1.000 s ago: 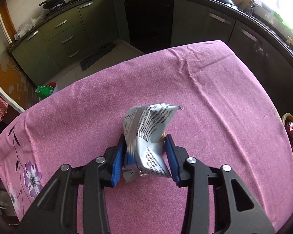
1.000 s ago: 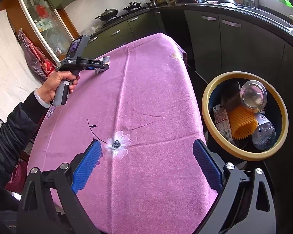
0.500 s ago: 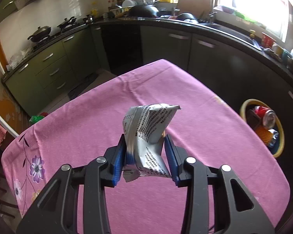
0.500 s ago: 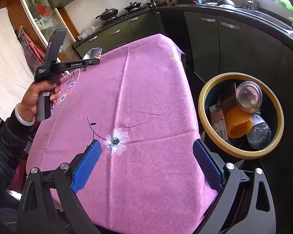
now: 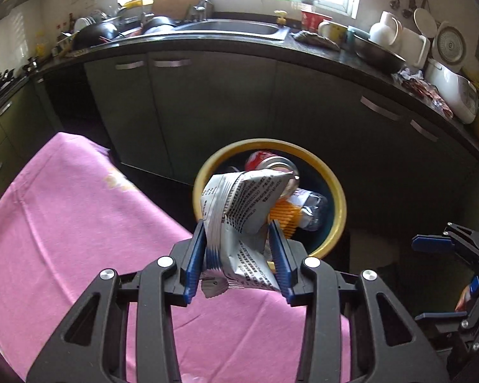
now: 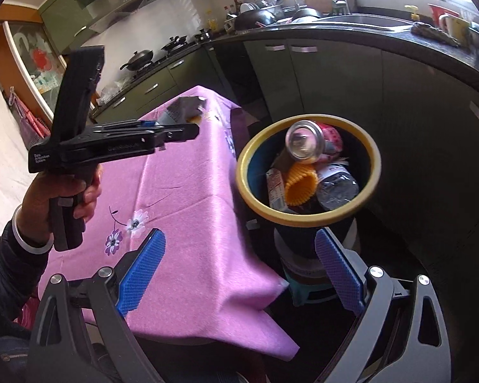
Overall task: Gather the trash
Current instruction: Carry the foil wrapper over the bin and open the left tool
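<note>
Silver wrapper [image 5: 239, 210] pinched between left claw [image 5: 238, 252] pads, before yellow-rimmed bin [image 5: 338, 198]

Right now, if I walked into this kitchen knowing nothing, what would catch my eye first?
Probably the crumpled silver wrapper pinched between the blue pads of the left gripper, held in the air toward the yellow-rimmed trash bin beside the table. The bin already holds a drink can, an orange ribbed piece and a crushed clear bottle. The bright pink flowered tablecloth fills the rest, while the right gripper hangs open and empty.
</note>
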The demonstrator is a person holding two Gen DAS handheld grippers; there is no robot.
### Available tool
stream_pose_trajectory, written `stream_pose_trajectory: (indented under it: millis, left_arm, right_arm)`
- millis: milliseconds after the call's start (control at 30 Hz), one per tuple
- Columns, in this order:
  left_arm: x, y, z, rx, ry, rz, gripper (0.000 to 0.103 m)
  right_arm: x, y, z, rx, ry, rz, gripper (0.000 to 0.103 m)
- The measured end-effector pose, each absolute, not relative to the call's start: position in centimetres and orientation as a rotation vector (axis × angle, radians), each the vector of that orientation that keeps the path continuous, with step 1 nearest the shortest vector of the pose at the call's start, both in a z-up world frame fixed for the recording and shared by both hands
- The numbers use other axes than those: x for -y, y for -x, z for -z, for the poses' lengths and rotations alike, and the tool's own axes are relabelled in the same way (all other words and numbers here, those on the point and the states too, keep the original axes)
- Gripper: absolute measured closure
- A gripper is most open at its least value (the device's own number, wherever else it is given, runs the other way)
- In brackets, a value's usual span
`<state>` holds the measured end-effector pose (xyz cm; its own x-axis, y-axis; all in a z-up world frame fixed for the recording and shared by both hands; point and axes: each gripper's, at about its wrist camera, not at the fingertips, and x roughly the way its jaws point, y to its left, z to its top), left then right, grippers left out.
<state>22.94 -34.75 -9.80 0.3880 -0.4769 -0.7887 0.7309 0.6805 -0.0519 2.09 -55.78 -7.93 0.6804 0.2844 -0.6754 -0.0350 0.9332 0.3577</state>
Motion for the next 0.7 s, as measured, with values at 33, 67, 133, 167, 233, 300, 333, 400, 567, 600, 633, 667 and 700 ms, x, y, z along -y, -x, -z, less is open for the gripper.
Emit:
stream_pose_trajectory:
  millis: [33, 67, 133, 167, 233, 300, 333, 400, 567, 600, 633, 667, 700]
  left_arm:
    - [36.2, -23.0, 10.4, -0.898, -0.333, 0.798, 0.065]
    - [37.4, -23.0, 11.1, -0.917, -0.338, 0.806, 0.065]
    - [39.5, -23.2, 12.4, -0.950, -0.354, 0.804, 0.065]
    - [40.0, -23.3, 13.0, -0.972, -0.345, 0.789, 0.065]
    - [40.6, -24.2, 14.0, -1.031, -0.283, 0.752, 0.065]
    - [40.8, -25.2, 14.7, -1.066, -0.220, 0.696, 0.065]
    - [40.8, -25.8, 15.1, -1.081, -0.188, 0.668, 0.065]
    - [40.8, -26.6, 15.7, -1.105, -0.137, 0.615, 0.065]
    - [40.7, -27.3, 16.8, -1.139, -0.047, 0.522, 0.052]
    - [40.5, -27.3, 16.8, -1.141, -0.025, 0.507, 0.042]
    - [40.2, -27.3, 16.7, -1.139, -0.007, 0.495, 0.038]
    - [40.1, -27.2, 16.7, -1.134, 0.005, 0.485, 0.034]
    - [39.8, -27.1, 16.5, -1.131, 0.014, 0.478, 0.033]
  right_arm:
    - [56.4, -1.7, 8.1, -0.803, -0.337, -0.176, 0.009]
    - [57.1, -1.3, 8.3, -0.800, -0.346, -0.168, 0.009]
    - [58.3, -0.8, 8.7, -0.795, -0.367, -0.155, 0.009]
    - [58.8, -0.5, 8.9, -0.793, -0.377, -0.151, 0.009]
    - [59.7, -0.2, 9.4, -0.792, -0.397, -0.144, 0.009]
    - [60.3, 0.1, 9.8, -0.791, -0.412, -0.146, 0.009]
    - [60.5, 0.2, 10.0, -0.791, -0.417, -0.148, 0.009]
    - [60.6, 0.2, 10.1, -0.788, -0.424, -0.153, 0.009]
    - [60.1, 0.5, 9.8, -0.770, -0.422, -0.179, 0.009]
    - [60.1, 0.6, 9.7, -0.767, -0.420, -0.182, 0.009]
    - [60.1, 0.7, 9.7, -0.764, -0.416, -0.181, 0.009]
    - [60.0, 0.8, 9.5, -0.762, -0.415, -0.179, 0.009]
    - [60.1, 0.9, 9.5, -0.759, -0.418, -0.178, 0.009]
